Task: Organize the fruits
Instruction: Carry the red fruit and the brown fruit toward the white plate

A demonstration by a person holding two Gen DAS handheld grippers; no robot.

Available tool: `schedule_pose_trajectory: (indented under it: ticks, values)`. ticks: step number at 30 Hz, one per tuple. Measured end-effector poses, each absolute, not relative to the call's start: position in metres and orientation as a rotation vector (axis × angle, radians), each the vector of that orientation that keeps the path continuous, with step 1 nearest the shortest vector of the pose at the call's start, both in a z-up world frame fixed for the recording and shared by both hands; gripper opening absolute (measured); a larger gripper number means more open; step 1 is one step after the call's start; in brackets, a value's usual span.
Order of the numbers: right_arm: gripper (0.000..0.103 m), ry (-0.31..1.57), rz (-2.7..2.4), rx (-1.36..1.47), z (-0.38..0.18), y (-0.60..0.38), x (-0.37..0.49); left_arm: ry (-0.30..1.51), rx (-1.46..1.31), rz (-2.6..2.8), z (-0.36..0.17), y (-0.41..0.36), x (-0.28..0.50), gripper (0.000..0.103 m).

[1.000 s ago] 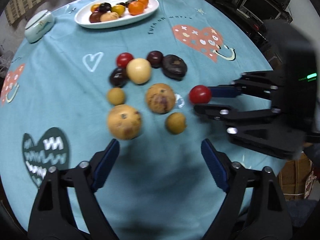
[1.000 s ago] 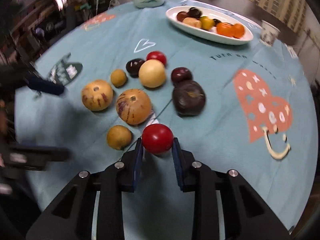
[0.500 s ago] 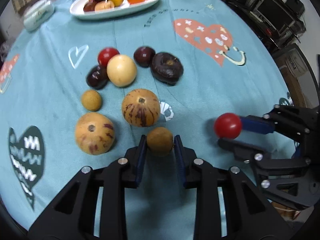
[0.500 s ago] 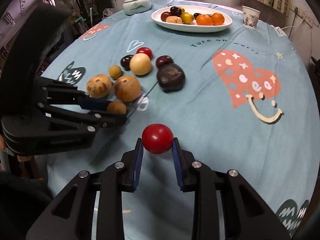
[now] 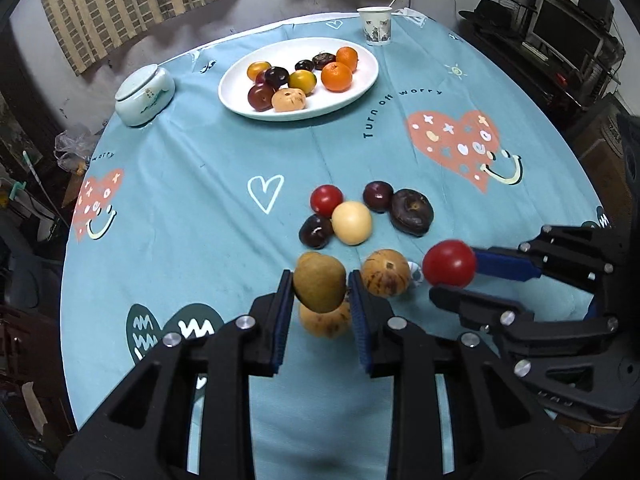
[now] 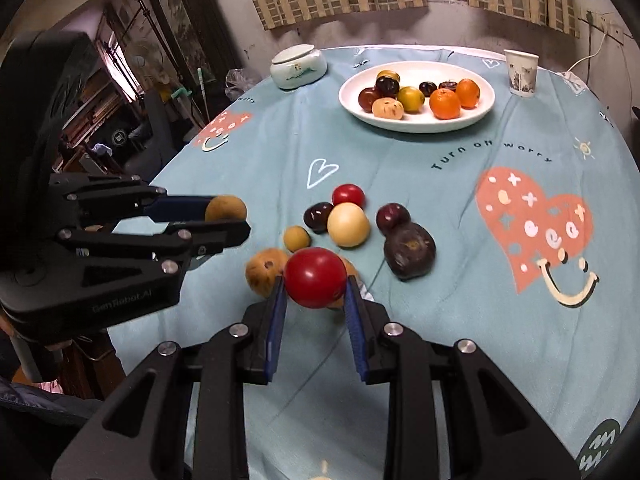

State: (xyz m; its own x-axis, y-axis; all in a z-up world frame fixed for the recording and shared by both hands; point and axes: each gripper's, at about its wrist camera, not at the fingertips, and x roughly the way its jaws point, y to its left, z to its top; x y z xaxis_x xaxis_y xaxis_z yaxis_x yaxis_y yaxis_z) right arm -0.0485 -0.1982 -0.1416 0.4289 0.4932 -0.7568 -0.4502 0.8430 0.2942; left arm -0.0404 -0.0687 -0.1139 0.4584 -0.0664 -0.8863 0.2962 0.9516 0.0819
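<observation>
Left gripper [image 5: 320, 292] went from open above the pile to fingers clamped on a brown fruit [image 5: 319, 287], now lifted off the tabletop [image 5: 192, 200]. Right gripper [image 6: 315, 295] still clamps the red fruit [image 6: 315, 277], also airborne, beside the left. Both loads secured, so next is probably carrying them to the plate [image 5: 360, 84] at the far side. Seven fruits remain in the pile [image 5: 352, 222].

Left gripper [image 5: 319, 287] raised off the tabletop, jaws clamped on a brown fruit [image 5: 319, 286]. Right gripper [image 6: 315, 279] also lifted, jaws clamped on a red tomato [image 6: 315, 277]. Both point forward, side by side, left gripper's jaws turned sideways in right view.
</observation>
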Motion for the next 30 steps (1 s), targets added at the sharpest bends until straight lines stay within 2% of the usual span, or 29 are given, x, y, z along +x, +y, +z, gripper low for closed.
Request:
schedule_pose_trajectory:
  ticks: [10, 16, 20, 26, 30]
  values:
    - [0.029, 1.074, 0.545, 0.067, -0.171, -0.178, -0.047, 1.125, 0.252, -0.292, -0.135, -0.062, -0.018, 0.028]
    - [0.029, 1.068, 0.508, 0.065, -0.162, -0.177, -0.026, 1.136, 0.232, -0.338, -0.141, -0.062, 0.014, 0.028]
    - [0.029, 1.013, 0.476, 0.050, -0.137, -0.181, 0.011, 1.111, 0.206, -0.359, -0.132, -0.061, 0.049, 0.028]
    - [0.029, 0.887, 0.409, 0.042, -0.097, -0.193, 0.094, 1.051, 0.117, -0.350, -0.102, -0.055, 0.140, 0.028]
    - [0.029, 0.870, 0.330, 0.045, -0.094, -0.197, 0.165, 1.026, 0.079, -0.291, -0.098, -0.053, 0.210, 0.028]
